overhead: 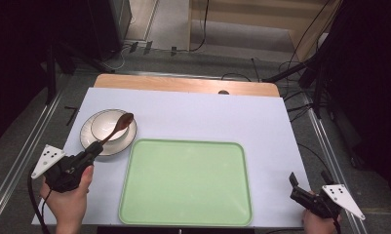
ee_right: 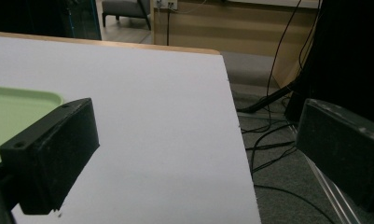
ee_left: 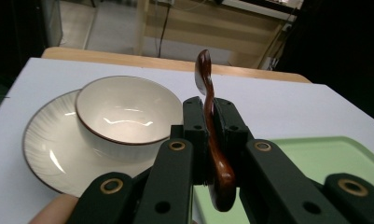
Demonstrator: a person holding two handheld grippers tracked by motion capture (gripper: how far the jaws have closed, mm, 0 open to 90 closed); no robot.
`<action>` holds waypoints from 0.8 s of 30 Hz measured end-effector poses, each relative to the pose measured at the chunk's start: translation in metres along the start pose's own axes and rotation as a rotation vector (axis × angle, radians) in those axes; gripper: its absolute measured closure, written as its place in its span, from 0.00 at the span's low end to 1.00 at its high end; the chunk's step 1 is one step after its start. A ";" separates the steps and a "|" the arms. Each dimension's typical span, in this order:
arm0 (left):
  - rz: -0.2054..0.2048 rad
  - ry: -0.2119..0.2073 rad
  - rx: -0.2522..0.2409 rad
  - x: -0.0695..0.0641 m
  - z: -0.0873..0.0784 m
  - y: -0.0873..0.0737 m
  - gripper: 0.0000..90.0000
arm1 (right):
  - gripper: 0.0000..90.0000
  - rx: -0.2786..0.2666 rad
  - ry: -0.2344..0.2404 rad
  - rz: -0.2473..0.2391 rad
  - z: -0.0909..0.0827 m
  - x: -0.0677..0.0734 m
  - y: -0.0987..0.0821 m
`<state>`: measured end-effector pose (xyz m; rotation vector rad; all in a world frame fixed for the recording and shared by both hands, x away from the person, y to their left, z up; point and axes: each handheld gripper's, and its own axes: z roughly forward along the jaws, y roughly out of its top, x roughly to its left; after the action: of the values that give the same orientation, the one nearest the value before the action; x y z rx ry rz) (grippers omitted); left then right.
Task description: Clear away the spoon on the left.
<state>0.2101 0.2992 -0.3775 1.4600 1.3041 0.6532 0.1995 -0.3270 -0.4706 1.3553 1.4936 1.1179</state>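
A dark brown wooden spoon (overhead: 119, 125) is clamped by its handle in my left gripper (overhead: 92, 152), which is shut on it. The spoon's bowl end hangs over a white bowl (overhead: 103, 127) with a brown rim, which stands on a white plate (overhead: 86, 135) at the table's left. In the left gripper view the spoon (ee_left: 212, 140) rises between the jaws, with the bowl (ee_left: 124, 112) and plate (ee_left: 42, 144) just to the left. A pale green tray (overhead: 185, 183) lies bare in the middle. My right gripper (overhead: 308, 179) rests open at the front right corner, with nothing between its jaws (ee_right: 198, 154).
A white sheet (overhead: 207, 119) covers the table, with a wooden strip (overhead: 183, 84) along the far edge. The right table edge (ee_right: 240, 140) drops to a floor strewn with cables. The tray's corner (ee_right: 17, 105) lies left of my right gripper.
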 end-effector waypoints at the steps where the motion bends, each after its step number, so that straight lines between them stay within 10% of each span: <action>1: 0.001 -0.010 0.001 -0.002 0.000 -0.002 0.95 | 0.00 0.000 0.000 -0.001 0.000 0.000 0.000; 24: -0.001 -0.079 0.090 -0.026 0.025 -0.044 0.95 | 0.00 -0.007 -0.002 -0.007 0.000 0.000 0.000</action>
<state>0.2085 0.2609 -0.4204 1.5424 1.2872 0.5365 0.1993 -0.3270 -0.4700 1.3452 1.4911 1.1163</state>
